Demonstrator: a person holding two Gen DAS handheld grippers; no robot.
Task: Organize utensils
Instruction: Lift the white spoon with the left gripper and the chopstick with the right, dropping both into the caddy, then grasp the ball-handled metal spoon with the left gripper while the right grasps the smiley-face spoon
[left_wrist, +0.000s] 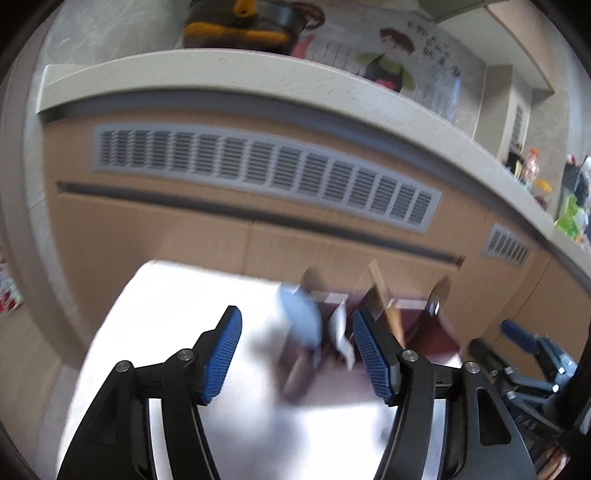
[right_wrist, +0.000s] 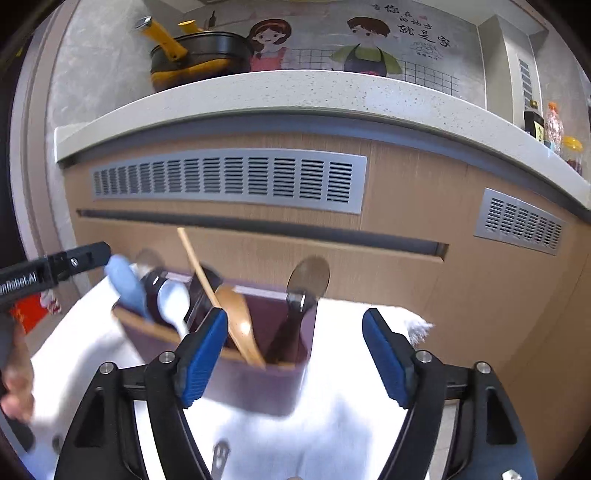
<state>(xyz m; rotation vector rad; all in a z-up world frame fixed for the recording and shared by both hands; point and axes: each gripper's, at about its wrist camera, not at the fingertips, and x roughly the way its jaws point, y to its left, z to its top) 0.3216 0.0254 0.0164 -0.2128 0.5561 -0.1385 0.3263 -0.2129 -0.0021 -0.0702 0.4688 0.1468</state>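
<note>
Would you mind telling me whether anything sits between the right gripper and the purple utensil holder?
Nothing visible does: the right gripper is open with the purple utensil holder directly ahead, its near wall already between the jaws on the white table.

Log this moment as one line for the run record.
left gripper: open, empty | right gripper: open, empty | purple holder: on white table, holds wooden spoon, white spoon, blue utensil, dark ladle

Purple utensil holder (right_wrist: 255, 384) on white cloth, wooden spoon (right_wrist: 236, 321), white spoon (right_wrist: 173, 299), dark ladle (right_wrist: 306, 280) upright inside
</note>
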